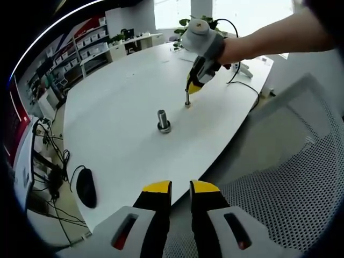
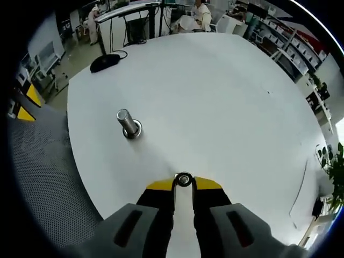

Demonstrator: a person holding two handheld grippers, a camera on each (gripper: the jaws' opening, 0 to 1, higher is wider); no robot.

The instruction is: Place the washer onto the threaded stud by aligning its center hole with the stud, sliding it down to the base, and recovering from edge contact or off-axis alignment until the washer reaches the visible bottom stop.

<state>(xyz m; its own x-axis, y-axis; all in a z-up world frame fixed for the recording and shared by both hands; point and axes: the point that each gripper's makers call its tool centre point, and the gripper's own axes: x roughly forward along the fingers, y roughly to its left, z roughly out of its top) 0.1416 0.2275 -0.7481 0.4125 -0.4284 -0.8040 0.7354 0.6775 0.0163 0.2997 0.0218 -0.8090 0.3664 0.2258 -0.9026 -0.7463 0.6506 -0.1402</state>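
Yellow-tipped jaws of the right gripper stand nearly together and clasp the washer between their tips, its round hole facing the camera in the right gripper view. In the left gripper view this same gripper reaches in from the upper right, held by a person's hand, with the washer pinched at its lower end and hanging just over the white table. Ahead and to the left of the right gripper's tips, near but apart from them, the threaded stud stands upright on its round base; nothing sits on its shaft, so the washer is not yet on it. Farther out past the stud, a black computer mouse lies near the table's far edge. The left gripper hangs off the table's near edge, its 2 yellow-tipped jaws a narrow gap apart with nothing between them. Well ahead of its tips the stud rises from the table, and the mouse lies off to the left of the jaws by the table's edge. Grey perforated mesh spreads to the right of the left gripper.
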